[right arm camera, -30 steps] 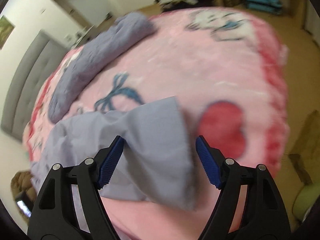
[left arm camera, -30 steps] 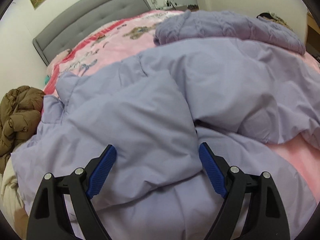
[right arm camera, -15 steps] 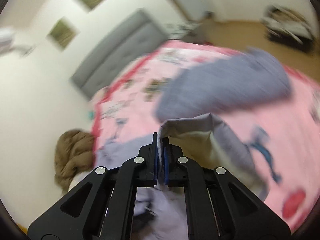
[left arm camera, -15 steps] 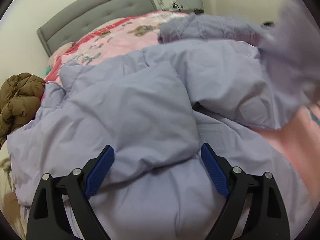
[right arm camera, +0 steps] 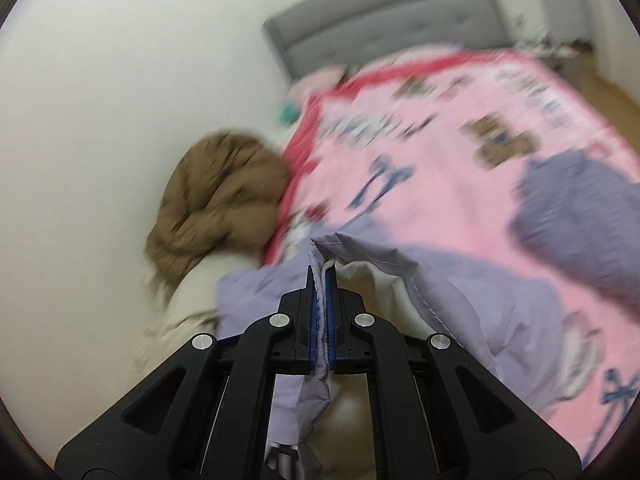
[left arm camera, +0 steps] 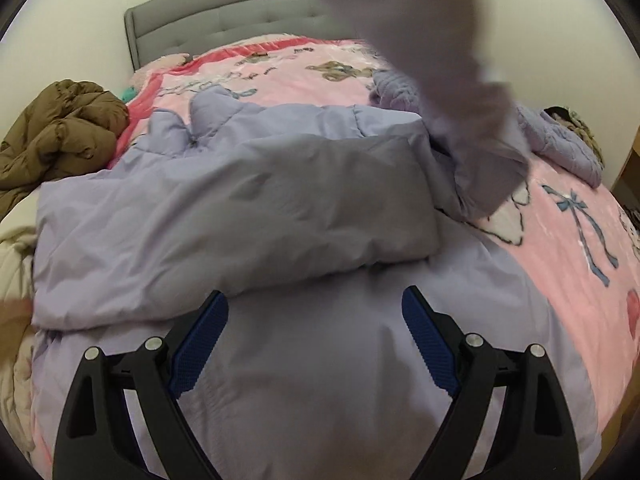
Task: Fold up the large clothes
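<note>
Across the middle of the left wrist view, the lilac jacket lies spread on the bed, one sleeve already folded over its body. The left tool hovers just above the jacket's near hem with its jaws spread wide and nothing between them. At the lower centre of the right wrist view, the right tool has its jaws pressed together on the edge of the jacket's other sleeve, the pale lining showing beside the pinch.

A second ago the right tool was open around that sleeve as it lay flat on the pink blanket; since then it has clamped the cuff and swung up and over. The lifted sleeve now shows as a blurred lilac band in the upper right of the left wrist view, hanging above the jacket. This suggests the second sleeve fold is under way, with the cloth still to be laid down across the body.

A brown coat sits bunched at the left edge of the bed, and a purple knit lies in the upper right, both untouched.
</note>
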`<act>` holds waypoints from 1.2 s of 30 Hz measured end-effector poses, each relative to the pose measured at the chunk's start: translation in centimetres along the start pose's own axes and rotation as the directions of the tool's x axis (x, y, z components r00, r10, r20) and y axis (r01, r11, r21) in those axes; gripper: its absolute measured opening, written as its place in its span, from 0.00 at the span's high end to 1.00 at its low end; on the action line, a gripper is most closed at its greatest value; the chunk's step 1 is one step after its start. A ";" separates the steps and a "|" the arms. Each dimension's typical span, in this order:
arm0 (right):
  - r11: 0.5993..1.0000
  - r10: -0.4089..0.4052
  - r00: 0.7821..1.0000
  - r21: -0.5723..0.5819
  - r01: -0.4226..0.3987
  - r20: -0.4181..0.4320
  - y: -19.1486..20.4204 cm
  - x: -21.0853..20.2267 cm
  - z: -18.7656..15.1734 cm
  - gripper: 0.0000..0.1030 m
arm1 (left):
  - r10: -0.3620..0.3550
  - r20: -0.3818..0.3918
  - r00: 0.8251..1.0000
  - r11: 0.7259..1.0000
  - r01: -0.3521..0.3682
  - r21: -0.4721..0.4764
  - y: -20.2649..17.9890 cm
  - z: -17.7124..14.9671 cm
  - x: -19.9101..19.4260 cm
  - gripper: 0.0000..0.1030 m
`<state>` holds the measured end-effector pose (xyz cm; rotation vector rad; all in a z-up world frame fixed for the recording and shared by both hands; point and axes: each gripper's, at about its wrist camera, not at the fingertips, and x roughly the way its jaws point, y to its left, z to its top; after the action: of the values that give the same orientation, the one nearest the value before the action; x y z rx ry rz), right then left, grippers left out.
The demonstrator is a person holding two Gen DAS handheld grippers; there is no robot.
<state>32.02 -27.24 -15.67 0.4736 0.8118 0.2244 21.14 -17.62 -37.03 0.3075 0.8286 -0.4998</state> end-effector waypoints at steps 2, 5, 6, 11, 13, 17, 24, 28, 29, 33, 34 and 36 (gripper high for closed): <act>1.000 0.015 0.997 -0.022 -0.017 -0.082 2.3 3.9 -0.4 0.96 | 0.012 0.005 1.000 1.000 -0.012 -0.006 0.8 -0.9 -0.7 0.15; 0.999 0.029 0.988 -0.038 -0.036 -0.155 4.7 8.1 -1.5 0.96 | 0.015 0.002 1.000 0.999 -0.015 -0.029 1.7 -2.3 -1.5 0.15; 0.998 0.030 0.983 -0.041 -0.038 -0.183 5.6 9.7 -2.0 0.96 | 0.019 -0.004 1.000 0.999 -0.020 -0.030 1.8 -2.7 -1.5 0.15; 0.985 -0.069 0.946 -0.174 0.013 -0.318 9.8 16.8 -5.3 0.96 | -0.004 -0.025 1.000 0.998 0.002 -0.056 2.4 -4.3 -1.9 0.15; 0.961 -0.146 0.923 -0.273 0.047 -0.357 11.2 19.1 -7.1 0.96 | -0.002 -0.023 1.000 0.998 0.001 -0.056 2.5 -4.8 -2.3 0.15; 0.903 -0.279 0.862 -0.421 0.085 -0.423 12.6 23.1 -10.4 0.96 | 0.003 -0.032 0.999 0.996 -0.006 -0.087 3.2 -5.4 -2.3 0.15; 0.823 -0.393 0.802 -0.561 0.087 -0.451 13.5 25.8 -13.5 0.87 | 0.043 -0.022 0.999 0.993 -0.045 -0.109 4.5 -5.5 -2.0 0.15; 0.866 -0.298 0.789 -0.499 -0.013 -0.537 13.9 24.9 -12.6 0.68 | 0.044 -0.028 0.999 0.992 -0.047 -0.118 5.1 -5.3 -1.9 0.15; 0.884 -0.264 0.783 -0.465 -0.037 -0.563 13.9 24.4 -12.2 0.59 | 0.037 -0.034 0.999 0.991 -0.042 -0.131 5.5 -5.2 -2.0 0.15; 0.942 -0.056 0.781 -0.292 -0.164 -0.622 14.0 20.4 -10.0 0.52 | 0.053 -0.047 0.998 0.981 -0.060 -0.182 7.0 -4.7 -2.5 0.15; 0.951 0.008 0.794 -0.240 -0.193 -0.608 13.7 18.8 -9.2 0.50 | 0.062 -0.047 0.997 0.977 -0.070 -0.202 7.7 -4.4 -2.7 0.15; 0.957 0.094 0.832 -0.182 -0.227 -0.546 12.5 14.8 -7.9 0.35 | 0.082 -0.043 0.996 0.967 -0.090 -0.238 9.4 -3.7 -2.9 0.15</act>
<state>35.92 -8.34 -23.80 0.2458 1.2748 0.6278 22.21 -7.19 -36.49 0.1280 0.8935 -0.3097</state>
